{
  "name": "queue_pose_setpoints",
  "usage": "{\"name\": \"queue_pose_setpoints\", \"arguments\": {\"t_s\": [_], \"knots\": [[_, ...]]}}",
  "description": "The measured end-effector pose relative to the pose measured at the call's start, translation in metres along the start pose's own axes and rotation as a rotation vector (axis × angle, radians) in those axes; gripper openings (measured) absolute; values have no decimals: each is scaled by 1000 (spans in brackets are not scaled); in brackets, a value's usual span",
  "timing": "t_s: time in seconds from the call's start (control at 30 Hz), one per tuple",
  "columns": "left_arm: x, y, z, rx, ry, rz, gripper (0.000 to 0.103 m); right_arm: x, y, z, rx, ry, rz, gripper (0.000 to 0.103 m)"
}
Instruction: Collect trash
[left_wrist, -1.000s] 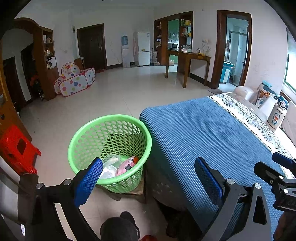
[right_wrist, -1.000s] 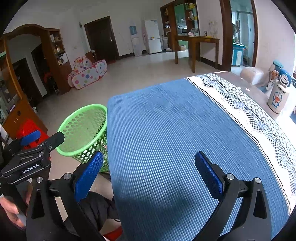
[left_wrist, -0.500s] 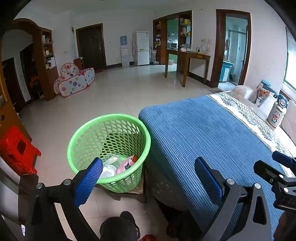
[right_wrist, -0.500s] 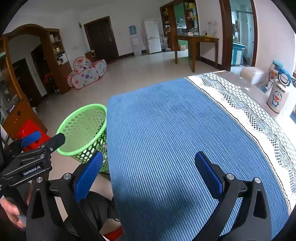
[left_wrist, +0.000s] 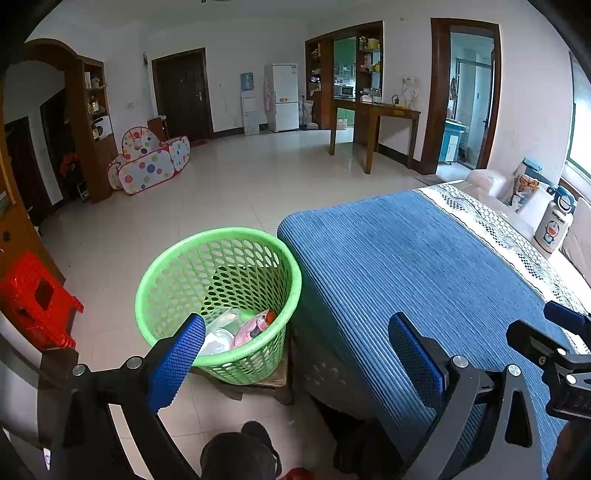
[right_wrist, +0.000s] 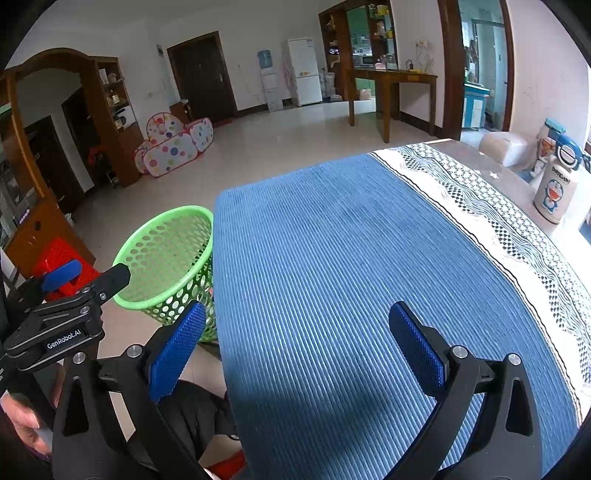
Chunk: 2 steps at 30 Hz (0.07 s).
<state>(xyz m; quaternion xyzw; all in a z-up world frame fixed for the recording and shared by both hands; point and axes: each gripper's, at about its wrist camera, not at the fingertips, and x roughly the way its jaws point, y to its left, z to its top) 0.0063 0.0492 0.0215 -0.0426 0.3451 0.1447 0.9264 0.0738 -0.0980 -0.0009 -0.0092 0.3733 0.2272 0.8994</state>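
Both grippers read wide open and empty from my station: left gripper (left_wrist: 295, 354), right gripper (right_wrist: 297, 345). Blue bedspread (right_wrist: 332, 258) lies bare beneath the right one; tiled floor (left_wrist: 229, 192) beyond. Green basket (left_wrist: 218, 299) touches the bed's corner, below the left gripper, trash (left_wrist: 236, 328) inside.

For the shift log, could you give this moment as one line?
left gripper: open, empty | right gripper: open, empty | green basket: holds trash | blue cloth: bare
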Motion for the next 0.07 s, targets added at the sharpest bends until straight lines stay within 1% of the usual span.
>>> {"name": "queue_pose_setpoints", "arguments": {"t_s": [0.07], "knots": [[0,0,0,0,1,0,96,0,0,0,0,-1,-1,98]]}}
